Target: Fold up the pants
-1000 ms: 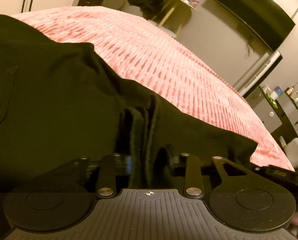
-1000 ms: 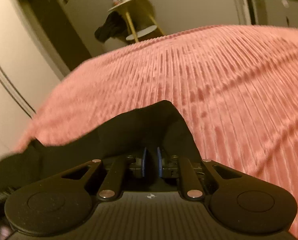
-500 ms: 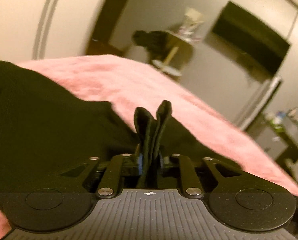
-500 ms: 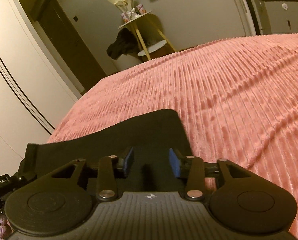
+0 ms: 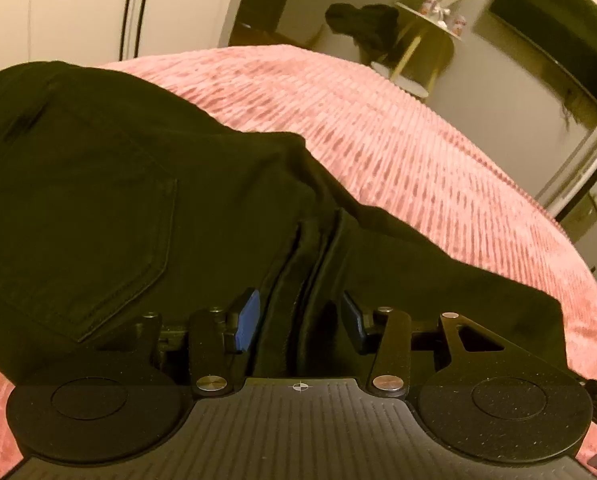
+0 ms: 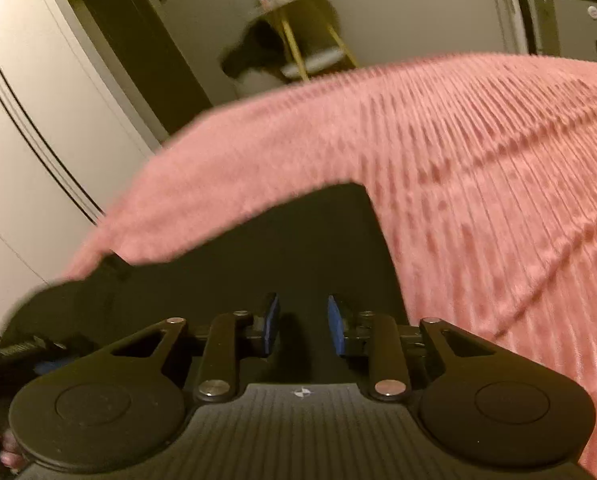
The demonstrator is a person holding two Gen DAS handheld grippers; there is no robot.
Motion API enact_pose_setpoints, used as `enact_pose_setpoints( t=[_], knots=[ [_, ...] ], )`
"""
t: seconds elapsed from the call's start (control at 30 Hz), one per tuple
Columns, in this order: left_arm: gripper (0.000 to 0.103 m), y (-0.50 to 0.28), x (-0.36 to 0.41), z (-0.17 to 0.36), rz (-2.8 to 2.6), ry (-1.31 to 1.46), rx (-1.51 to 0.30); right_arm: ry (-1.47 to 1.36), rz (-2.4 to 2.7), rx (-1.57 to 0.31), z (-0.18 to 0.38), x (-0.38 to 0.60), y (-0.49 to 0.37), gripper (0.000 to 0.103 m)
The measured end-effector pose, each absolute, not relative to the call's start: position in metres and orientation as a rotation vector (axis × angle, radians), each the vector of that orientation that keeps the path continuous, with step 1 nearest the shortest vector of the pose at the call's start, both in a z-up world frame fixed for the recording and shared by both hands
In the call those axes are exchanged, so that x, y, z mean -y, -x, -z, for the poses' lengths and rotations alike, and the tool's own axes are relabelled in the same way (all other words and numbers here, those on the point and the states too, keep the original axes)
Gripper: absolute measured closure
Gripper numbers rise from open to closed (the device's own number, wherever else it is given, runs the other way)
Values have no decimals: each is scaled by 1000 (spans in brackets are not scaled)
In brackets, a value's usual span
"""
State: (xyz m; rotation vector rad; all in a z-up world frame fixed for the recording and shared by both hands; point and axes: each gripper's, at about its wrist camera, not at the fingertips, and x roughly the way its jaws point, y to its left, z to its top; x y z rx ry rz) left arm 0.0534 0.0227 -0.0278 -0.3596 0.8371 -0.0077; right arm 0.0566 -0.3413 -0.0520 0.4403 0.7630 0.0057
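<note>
The black pants (image 5: 146, 184) lie spread on the pink ribbed bedspread (image 5: 418, 152), filling the left and lower middle of the left wrist view. At far left a stitched back pocket shows, its seam raised and firm against the flat cloth. Moving right, a bunched ridge of doubled fabric runs up between the fingers of the left gripper (image 5: 298, 322); the blue pads stand apart on either side of that ridge, so the claw is open and not pinching it. Further right, the cloth thins to a flat edge over the bedspread.

In the right wrist view, a dark corner of the pants (image 6: 298, 248) rests ahead of the right gripper (image 6: 303, 328), whose blue pads are also spread, gripping nothing.

The fabric looks like a soft, medium-weight cotton twill: limp, likely to sag and drag on the plush, grooved spread rather than slide. Seams, hems and the waistband are probably the stiffest places and the best holds, since a pinch on single flat cloth may slip or pull one layer only.

Beyond the bed stand pale wardrobe doors (image 6: 26, 120) and a gold-legged side table (image 5: 422, 40).
</note>
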Motion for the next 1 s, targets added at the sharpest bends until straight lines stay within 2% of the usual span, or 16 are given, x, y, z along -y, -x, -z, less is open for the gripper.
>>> enact_pose_setpoints(
  t=[0.1,0.33,0.43,0.57,0.63,0.67,0.83,1.0],
  knots=[
    [52,-54,-21,33,5,318,-843,-424,24,-809,61,340,-64,90],
    [45,-48,-17,31,0,278,-832,-421,32,-811,60,341,-61,89],
    [43,-40,-26,24,51,376,-827,-472,10,-812,53,342,-48,80],
    [41,-31,-26,18,65,369,-829,-643,-56,-828,51,346,-22,67],
    [40,-30,-24,17,66,357,-836,-715,-52,-825,48,351,-11,54],
    [40,-30,-24,17,67,359,-839,-751,-44,-822,48,355,-6,52],
    [40,-27,-28,14,59,401,-837,-878,-15,-847,43,368,19,40],
    [38,-28,-28,15,62,409,-824,-857,2,-883,47,362,20,40]
  ],
)
